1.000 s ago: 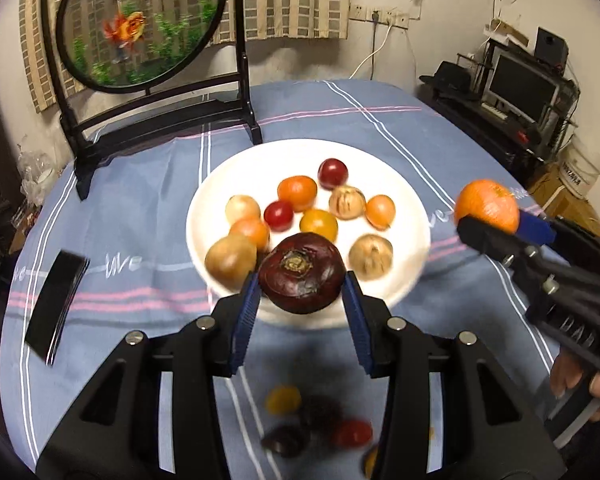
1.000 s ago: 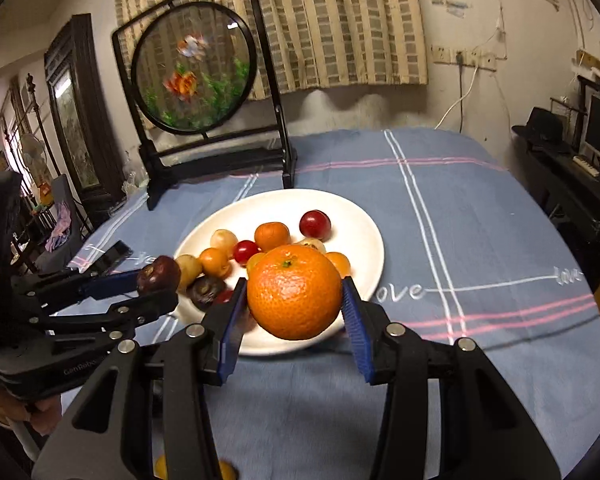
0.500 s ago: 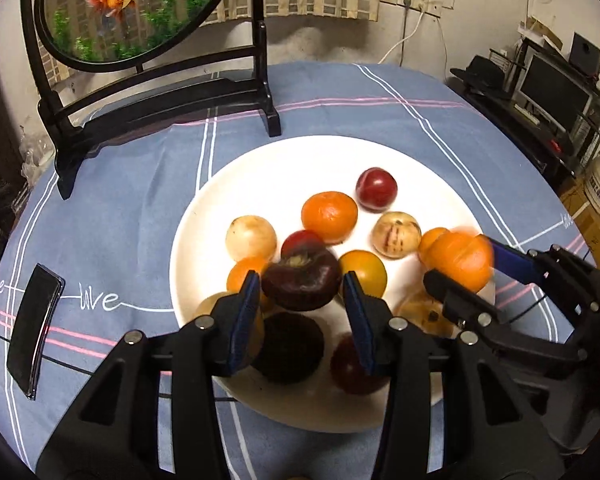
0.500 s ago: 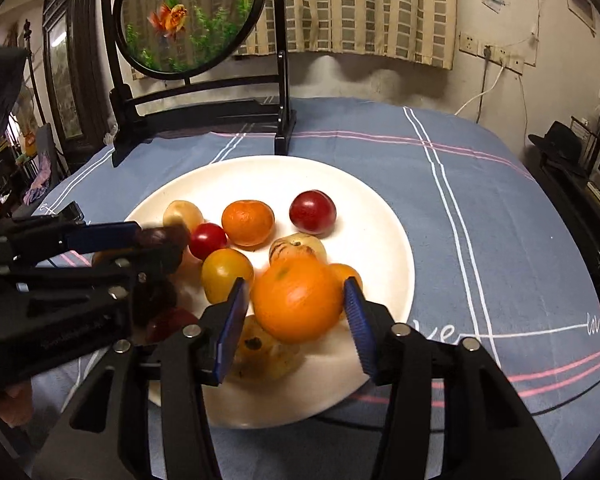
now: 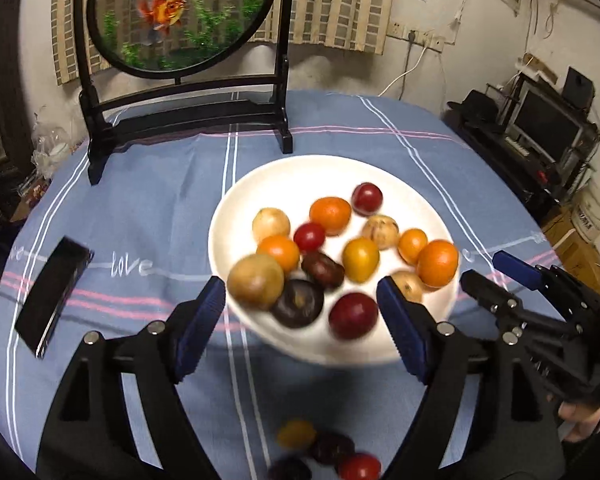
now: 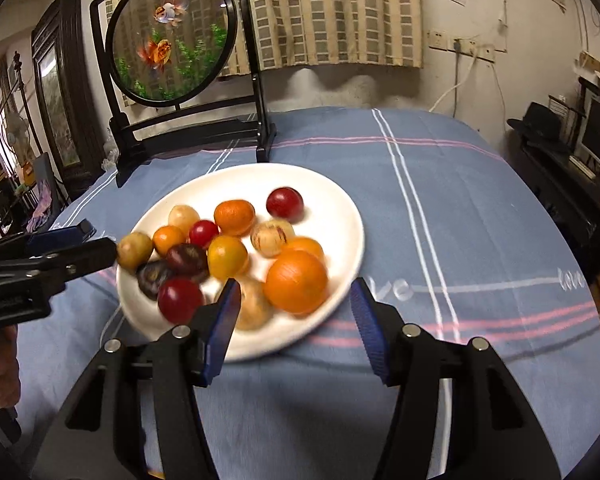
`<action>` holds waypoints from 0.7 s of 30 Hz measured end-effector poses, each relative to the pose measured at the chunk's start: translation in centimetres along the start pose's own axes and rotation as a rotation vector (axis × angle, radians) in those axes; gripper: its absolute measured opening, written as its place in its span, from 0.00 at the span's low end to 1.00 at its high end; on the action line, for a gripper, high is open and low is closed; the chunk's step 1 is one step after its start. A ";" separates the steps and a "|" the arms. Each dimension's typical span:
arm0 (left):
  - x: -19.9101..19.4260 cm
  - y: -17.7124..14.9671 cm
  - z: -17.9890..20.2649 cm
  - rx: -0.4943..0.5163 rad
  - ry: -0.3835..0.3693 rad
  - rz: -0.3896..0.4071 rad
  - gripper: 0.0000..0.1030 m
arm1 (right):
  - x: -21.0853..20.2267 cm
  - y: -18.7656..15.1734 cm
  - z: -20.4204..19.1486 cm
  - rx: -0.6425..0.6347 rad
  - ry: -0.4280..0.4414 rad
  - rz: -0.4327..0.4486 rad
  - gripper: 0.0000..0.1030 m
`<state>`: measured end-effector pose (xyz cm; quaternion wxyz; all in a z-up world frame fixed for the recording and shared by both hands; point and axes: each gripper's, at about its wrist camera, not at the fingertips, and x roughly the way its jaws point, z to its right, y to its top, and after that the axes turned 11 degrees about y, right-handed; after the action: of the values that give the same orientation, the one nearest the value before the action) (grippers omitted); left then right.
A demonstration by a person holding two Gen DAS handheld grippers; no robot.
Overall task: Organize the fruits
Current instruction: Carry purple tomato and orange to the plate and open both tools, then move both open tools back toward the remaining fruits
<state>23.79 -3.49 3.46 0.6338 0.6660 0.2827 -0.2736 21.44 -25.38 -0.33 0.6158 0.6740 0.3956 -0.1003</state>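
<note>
Left wrist view shows our left hand-held gripper [image 5: 300,316] wide open with nothing in it, hanging just in front of the round white plate [image 5: 260,184] on the table with the blue striped cloth [image 5: 148,208]. Our right hand-held gripper [image 6: 296,314] is wide open and has nothing in it too, at the near edge of the same plate. Many small fruits sit on the plate, close together and some touching: a big round orange [image 6: 296,282], a dark purple round fruit [image 5: 298,303], a red plum [image 5: 353,315], a tan round fruit [image 5: 256,281], a yellow tomato [image 5: 361,259] and more. A few small fruits [image 5: 324,452] lie on the cloth close to us, off the plate; they look blurry, so we cannot tell just what each one is. We think these are what is left to move. They look small and light. They are round and smooth, so they may roll or slip out. The red and yellow ones may be soft, so we should squeeze gently. We think it is best to take one fruit at its widest part, with one blue pad on each side. A black flat phone [image 5: 54,292] lies well apart on the left. A round glass fish picture on a black stand [image 5: 180,12] is behind the plate.
</note>
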 end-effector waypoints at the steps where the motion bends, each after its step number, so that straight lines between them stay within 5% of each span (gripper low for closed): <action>1: -0.4 -0.6 -0.1 0.002 0.000 0.002 0.79 | -0.5 -0.5 0.0 0.000 -0.006 -0.001 0.56; 21: -5.3 -10.5 -3.3 0.013 0.017 -0.046 0.81 | -6.4 -9.6 -2.6 0.023 -0.001 -0.058 0.58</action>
<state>12.53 0.06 0.22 0.6206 0.6657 0.3016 -0.2842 9.96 -26.30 -2.99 0.6050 0.6693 0.4135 -0.1229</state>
